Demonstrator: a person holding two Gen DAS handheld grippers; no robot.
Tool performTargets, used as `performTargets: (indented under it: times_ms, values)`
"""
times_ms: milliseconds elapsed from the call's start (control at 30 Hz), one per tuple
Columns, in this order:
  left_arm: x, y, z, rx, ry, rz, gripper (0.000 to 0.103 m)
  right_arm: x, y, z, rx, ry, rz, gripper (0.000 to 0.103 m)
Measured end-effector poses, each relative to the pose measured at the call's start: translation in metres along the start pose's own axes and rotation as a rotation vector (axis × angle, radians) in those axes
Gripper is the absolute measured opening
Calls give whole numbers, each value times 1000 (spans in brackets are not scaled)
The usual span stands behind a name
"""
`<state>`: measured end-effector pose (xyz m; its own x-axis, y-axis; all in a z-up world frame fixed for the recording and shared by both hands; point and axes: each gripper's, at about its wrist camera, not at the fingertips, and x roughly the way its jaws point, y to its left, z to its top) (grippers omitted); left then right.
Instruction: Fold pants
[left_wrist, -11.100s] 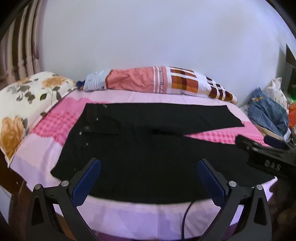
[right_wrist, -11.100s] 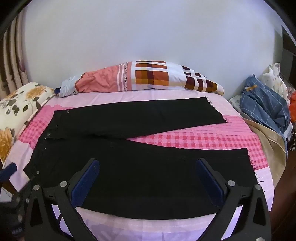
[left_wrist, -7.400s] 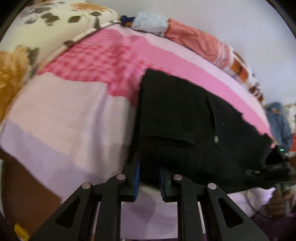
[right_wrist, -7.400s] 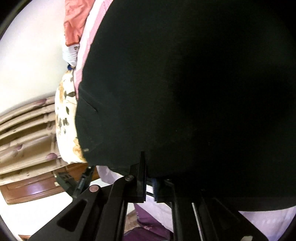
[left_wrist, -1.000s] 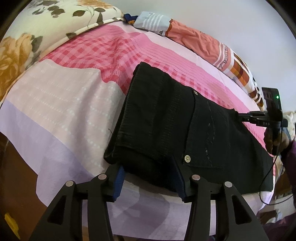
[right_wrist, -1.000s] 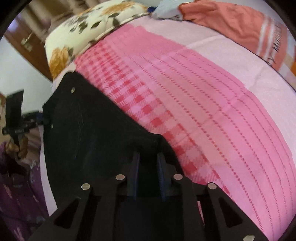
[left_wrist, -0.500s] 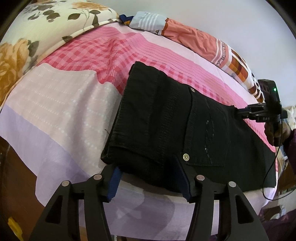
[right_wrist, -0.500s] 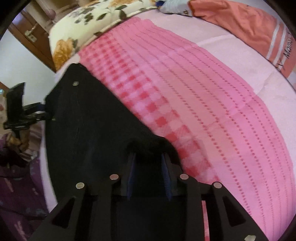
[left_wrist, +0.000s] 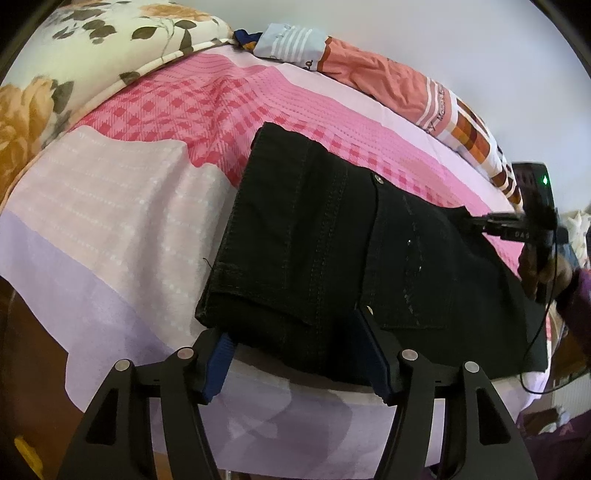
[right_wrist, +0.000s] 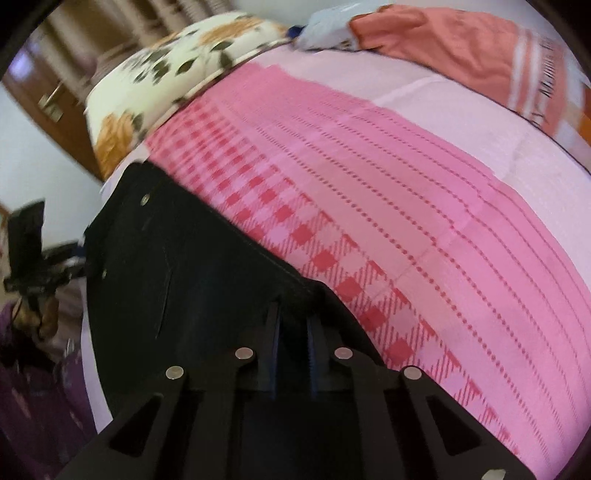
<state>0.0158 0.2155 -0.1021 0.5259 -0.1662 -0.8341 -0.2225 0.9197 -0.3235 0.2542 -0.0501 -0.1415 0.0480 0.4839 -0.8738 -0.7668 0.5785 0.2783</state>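
Black pants (left_wrist: 332, 240), folded lengthwise, lie on the pink bed sheet (left_wrist: 147, 184), waistband towards me in the left wrist view. My left gripper (left_wrist: 295, 354) straddles the near waistband corner. Its jaws are opening, and the blue pads stand off the cloth on both sides. My right gripper (right_wrist: 293, 332) is at the far edge of the pants (right_wrist: 184, 277), near the crotch. Its jaws are closing, with a pinch of black fabric between the narrow fingers. From the left wrist view the right gripper (left_wrist: 509, 227) shows at the far right, held by a person's hand (left_wrist: 546, 273).
A floral pillow (left_wrist: 74, 55) sits at the bed's left end. A rolled orange and checked blanket (left_wrist: 388, 81) lies along the wall. A cable (left_wrist: 543, 332) hangs from the right gripper over the bed edge. A wooden door (right_wrist: 44, 92) stands beyond the pillow.
The left jaws have spread wider around the waistband corner while the hand stayed put. The right jaws widened briefly, then narrowed onto the fabric edge, and the right wrist view rolled slightly.
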Motion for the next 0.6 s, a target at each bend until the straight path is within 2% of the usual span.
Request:
performTargets:
  times_ms: [100,200,600]
  values:
    - [-2,5,-1,-30,-13,-28,63,-6,-10,4,109,-63,-17,6]
    - [-3,10,-1,-62,-25,-58,63,0,-28,3,192,-81,2,6]
    - [-2,6,-3,-32,-34,-43,63,4,-49,-12,283,-203,93,5]
